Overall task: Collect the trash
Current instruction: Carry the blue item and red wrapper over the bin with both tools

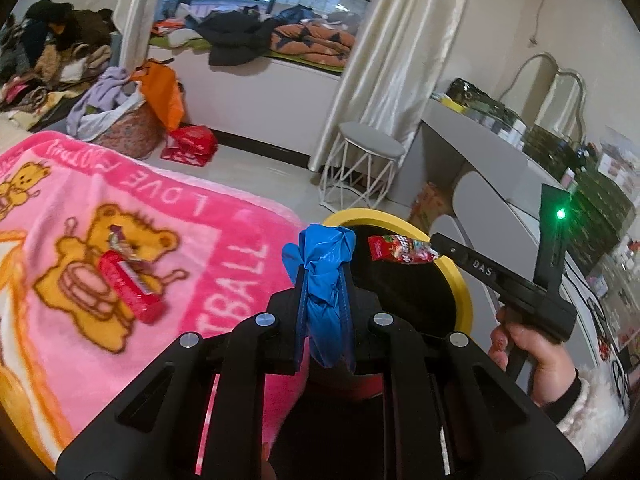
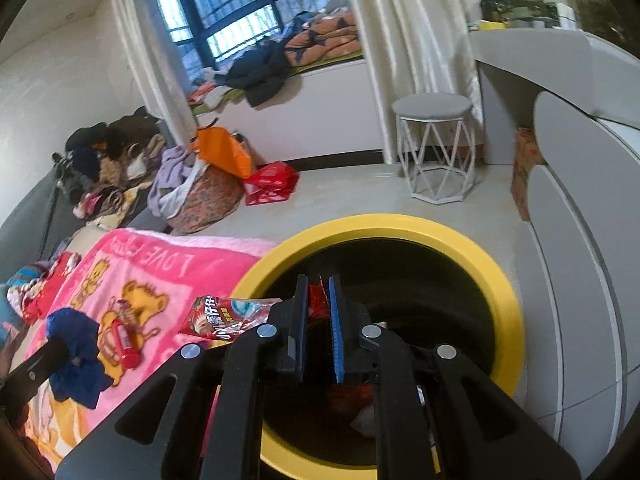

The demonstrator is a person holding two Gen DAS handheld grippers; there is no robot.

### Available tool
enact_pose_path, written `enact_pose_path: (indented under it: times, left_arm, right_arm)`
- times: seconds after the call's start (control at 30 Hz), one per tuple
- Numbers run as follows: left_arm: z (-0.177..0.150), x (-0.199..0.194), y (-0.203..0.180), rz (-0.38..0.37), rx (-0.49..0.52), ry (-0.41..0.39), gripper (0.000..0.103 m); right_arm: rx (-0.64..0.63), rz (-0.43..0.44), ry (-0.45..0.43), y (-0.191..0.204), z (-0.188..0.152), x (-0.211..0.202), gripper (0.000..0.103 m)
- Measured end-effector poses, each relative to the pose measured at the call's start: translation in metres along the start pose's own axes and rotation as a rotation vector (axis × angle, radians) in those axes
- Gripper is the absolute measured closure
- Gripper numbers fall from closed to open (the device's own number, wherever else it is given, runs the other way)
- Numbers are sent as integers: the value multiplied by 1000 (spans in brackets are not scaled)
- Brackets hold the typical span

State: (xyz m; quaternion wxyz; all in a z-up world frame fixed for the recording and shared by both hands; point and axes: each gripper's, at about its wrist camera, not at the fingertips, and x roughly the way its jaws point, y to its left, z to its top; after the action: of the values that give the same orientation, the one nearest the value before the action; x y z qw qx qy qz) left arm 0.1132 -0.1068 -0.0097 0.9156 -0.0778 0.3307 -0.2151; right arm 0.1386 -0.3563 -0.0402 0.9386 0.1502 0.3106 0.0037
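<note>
My left gripper (image 1: 322, 268) is shut on a crumpled blue plastic piece (image 1: 326, 280), held at the near rim of the yellow-rimmed bin (image 1: 460, 280) with its black liner. My right gripper (image 2: 318, 294) is shut on a red snack wrapper (image 2: 224, 316), which hangs out to the left over the bin (image 2: 400, 224). In the left wrist view, the same wrapper (image 1: 400, 249) sticks out from the right gripper (image 1: 435, 246) above the bin's mouth. A red packet (image 1: 128, 288) and a smaller wrapper (image 1: 120, 240) lie on the pink bear blanket (image 1: 224, 248).
A white wire stool (image 2: 434, 148) and a grey vanity (image 2: 560, 80) stand beyond the bin. Further left on the floor are a laundry basket (image 2: 208, 196) and a red bag (image 2: 272, 184). Clothes are piled along the window seat and the left wall.
</note>
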Motion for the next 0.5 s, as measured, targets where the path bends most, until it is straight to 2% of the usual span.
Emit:
enact_pose_path:
  times: [0.5]
  left_arm:
    - [-10, 45, -42, -67, 93, 77, 93]
  right_arm:
    - [83, -134, -6, -51, -5, 8, 93]
